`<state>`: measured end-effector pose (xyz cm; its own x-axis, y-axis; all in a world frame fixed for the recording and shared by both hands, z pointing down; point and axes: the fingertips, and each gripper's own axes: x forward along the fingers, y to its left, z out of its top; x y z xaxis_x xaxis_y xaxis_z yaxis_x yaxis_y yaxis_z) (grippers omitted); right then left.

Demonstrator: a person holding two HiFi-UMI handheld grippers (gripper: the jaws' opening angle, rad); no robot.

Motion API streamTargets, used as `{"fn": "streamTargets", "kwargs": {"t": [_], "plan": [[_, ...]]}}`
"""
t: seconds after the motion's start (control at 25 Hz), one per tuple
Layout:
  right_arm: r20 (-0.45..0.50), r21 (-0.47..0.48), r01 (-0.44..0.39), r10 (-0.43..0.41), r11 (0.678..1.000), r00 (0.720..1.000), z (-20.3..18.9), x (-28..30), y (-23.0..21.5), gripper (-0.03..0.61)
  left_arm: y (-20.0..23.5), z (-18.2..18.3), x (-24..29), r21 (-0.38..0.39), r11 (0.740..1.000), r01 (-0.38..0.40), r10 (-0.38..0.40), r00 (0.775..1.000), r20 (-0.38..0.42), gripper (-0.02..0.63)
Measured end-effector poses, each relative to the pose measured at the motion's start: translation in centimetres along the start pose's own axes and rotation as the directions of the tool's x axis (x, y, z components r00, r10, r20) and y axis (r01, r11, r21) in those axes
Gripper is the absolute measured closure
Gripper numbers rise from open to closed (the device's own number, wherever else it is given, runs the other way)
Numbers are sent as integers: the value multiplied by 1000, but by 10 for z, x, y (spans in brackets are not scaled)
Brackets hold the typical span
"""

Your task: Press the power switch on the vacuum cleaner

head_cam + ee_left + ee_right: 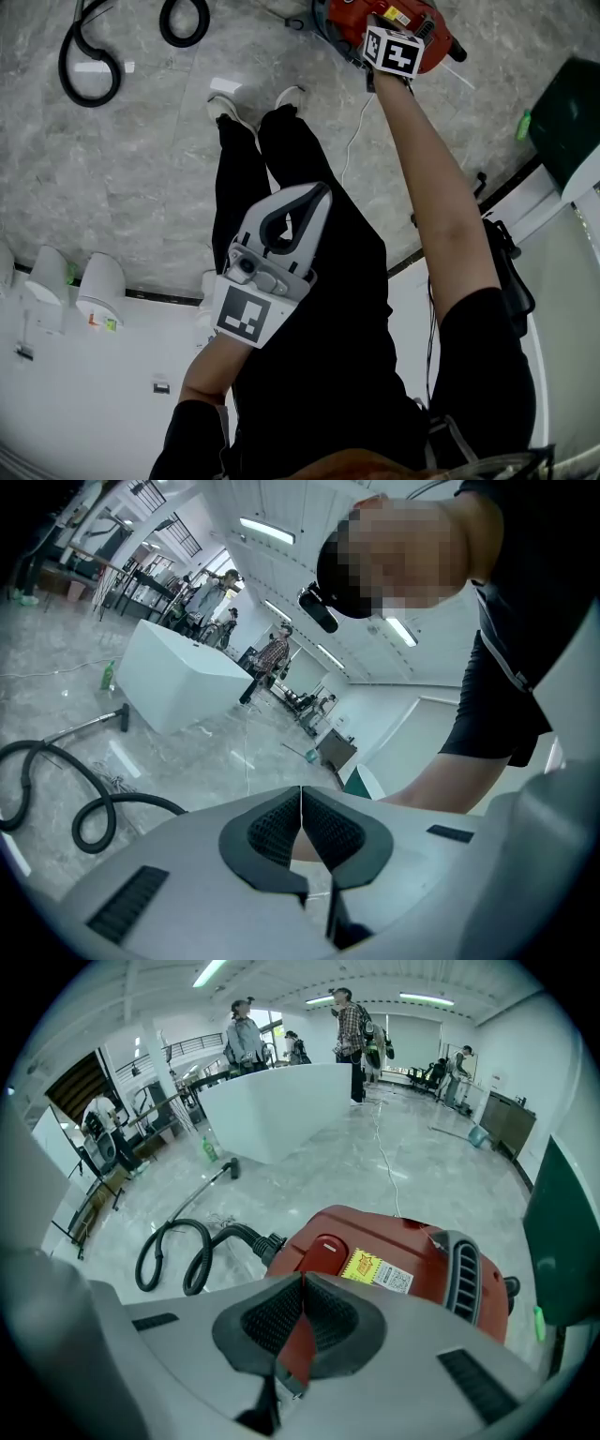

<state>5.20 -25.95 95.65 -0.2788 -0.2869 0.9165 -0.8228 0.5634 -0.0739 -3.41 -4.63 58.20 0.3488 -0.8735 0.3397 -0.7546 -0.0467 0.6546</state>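
The red vacuum cleaner [403, 1255] stands on the marble floor and also shows at the top edge of the head view [352, 19]. On its top, left of a yellow label [361, 1267], sits a red oval switch [328, 1244]. My right gripper [302, 1281] is shut and empty, its tips just short of the switch and a little above the housing. In the head view its marker cube [394, 52] hides the jaws. My left gripper [317, 195] is held close against the person's dark clothing, shut with nothing between its fingers [272, 829].
A black hose [187, 1251] runs from the vacuum's left end and lies in loops [89, 66] on the floor. A white cord [352, 141] trails beside the person's shoes. A white counter [281, 1110] with people behind it stands farther off. A dark green panel [562, 1232] is at the right.
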Motion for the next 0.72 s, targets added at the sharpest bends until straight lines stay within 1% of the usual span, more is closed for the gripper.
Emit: {"fn": "streamTargets", "kwargs": {"t": [0.2,0.4,0.56,0.72], "plan": [[61,9,-27,26,1000,998,2,-16,5,558,-4,-6,-3,5,1000,4,-4,1000,-20,594],[131,-43,-49,54,998,990,16,-40,16,558,-10,-2,-2,6,1000,20,-20,1000,-13,594],[232,-190,-43,87,981,969,35,-76,41,558,-20,2,-4,11,999,42,-42,999,-4,594],[310,-207,-74,137,976,941,47,-119,66,558,-30,1,-8,33,996,77,-76,997,-24,594]]}}
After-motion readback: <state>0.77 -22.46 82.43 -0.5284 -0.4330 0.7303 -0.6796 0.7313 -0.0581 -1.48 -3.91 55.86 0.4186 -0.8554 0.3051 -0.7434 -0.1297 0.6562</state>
